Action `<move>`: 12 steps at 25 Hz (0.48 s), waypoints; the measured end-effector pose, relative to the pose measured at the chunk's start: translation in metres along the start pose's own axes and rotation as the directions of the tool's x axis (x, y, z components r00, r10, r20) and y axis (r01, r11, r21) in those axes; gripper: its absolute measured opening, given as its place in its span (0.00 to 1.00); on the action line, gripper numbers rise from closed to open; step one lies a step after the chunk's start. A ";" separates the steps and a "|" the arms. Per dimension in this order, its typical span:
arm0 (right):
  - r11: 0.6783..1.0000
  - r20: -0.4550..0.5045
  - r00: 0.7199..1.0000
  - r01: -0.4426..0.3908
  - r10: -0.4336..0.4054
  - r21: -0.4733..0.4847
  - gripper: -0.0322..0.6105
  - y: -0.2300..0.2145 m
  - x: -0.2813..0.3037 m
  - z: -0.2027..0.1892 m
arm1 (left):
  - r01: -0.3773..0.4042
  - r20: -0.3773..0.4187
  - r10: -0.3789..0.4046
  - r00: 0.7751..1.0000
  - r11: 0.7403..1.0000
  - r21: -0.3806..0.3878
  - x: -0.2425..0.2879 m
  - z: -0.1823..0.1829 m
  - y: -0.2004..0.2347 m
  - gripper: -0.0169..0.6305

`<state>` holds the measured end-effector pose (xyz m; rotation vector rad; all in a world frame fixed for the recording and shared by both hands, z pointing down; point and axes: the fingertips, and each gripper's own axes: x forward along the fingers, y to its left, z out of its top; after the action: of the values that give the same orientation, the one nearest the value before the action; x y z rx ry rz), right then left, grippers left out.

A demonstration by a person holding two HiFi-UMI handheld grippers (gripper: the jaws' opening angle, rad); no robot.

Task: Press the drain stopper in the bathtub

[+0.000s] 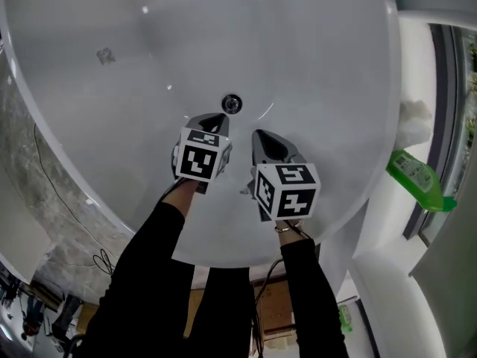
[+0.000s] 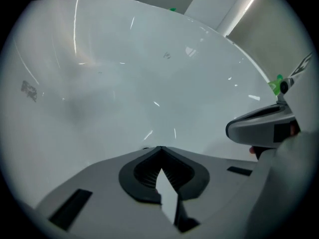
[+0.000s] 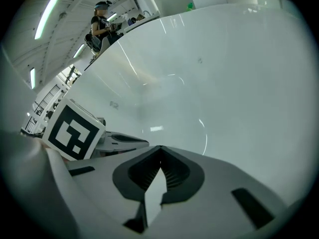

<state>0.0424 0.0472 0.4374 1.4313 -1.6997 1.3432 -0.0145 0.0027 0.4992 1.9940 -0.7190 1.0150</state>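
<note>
The round metal drain stopper [image 1: 232, 104] sits in the floor of the white bathtub [image 1: 112, 125], near the middle of the head view. My left gripper [image 1: 219, 118] is shut, its tip just below and left of the stopper, very close to it; contact cannot be told. My right gripper [image 1: 258, 135] is shut too, a little lower and to the right, holding nothing. In the left gripper view the jaws of the left gripper [image 2: 159, 148] meet at the tip and the stopper is hidden beneath them. The right gripper [image 3: 160, 148] shows only bare tub wall ahead.
A green bottle [image 1: 417, 177] and a white crumpled cloth [image 1: 414, 121] rest on the ledge at the right of the tub. A grey stone-like floor with a thin cable [image 1: 52, 192] lies to the left. A person [image 3: 102, 21] stands far off beyond the tub rim.
</note>
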 end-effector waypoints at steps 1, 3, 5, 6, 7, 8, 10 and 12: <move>1.000 -0.009 1.000 -0.005 0.005 -0.008 0.05 -0.002 0.005 -0.001 | -0.008 -0.002 0.008 1.000 1.000 -0.006 0.007 -0.003 0.003 0.03; 1.000 -0.024 1.000 -0.012 0.011 -0.026 0.05 -0.006 0.016 -0.002 | -0.022 -0.007 0.022 1.000 1.000 -0.013 0.020 -0.010 0.009 0.03; 0.999 -0.036 0.999 -0.019 0.018 -0.041 0.05 -0.011 0.026 -0.001 | -0.035 -0.018 0.034 0.999 0.999 -0.030 0.034 -0.016 0.015 0.03; 0.999 -0.043 0.999 -0.023 0.021 -0.048 0.05 -0.014 0.032 -0.001 | -0.041 -0.023 0.040 0.999 0.998 -0.045 0.041 -0.019 0.017 0.03; 0.998 -0.051 0.998 -0.028 0.025 -0.055 0.05 -0.017 0.037 -0.001 | -0.046 -0.026 0.044 0.999 0.997 -0.062 0.047 -0.021 0.018 0.03; 0.998 -0.060 0.998 -0.034 0.030 -0.061 0.05 -0.021 0.042 -0.001 | -0.050 -0.028 0.048 0.998 0.996 -0.076 0.053 -0.022 0.019 0.03; 0.996 -0.078 0.996 -0.044 0.039 -0.072 0.05 -0.027 0.053 -0.002 | -0.057 -0.026 0.055 0.998 0.994 -0.094 0.064 -0.023 0.021 0.03; 0.995 -0.093 0.995 -0.054 0.046 -0.084 0.05 -0.032 0.063 -0.003 | -0.068 -0.021 0.066 0.998 0.992 -0.103 0.074 -0.020 0.025 0.03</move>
<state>0.0536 0.0269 0.5040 1.2680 -1.7224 1.3242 -0.0032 -0.0043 0.5788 1.8810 -0.8175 1.0121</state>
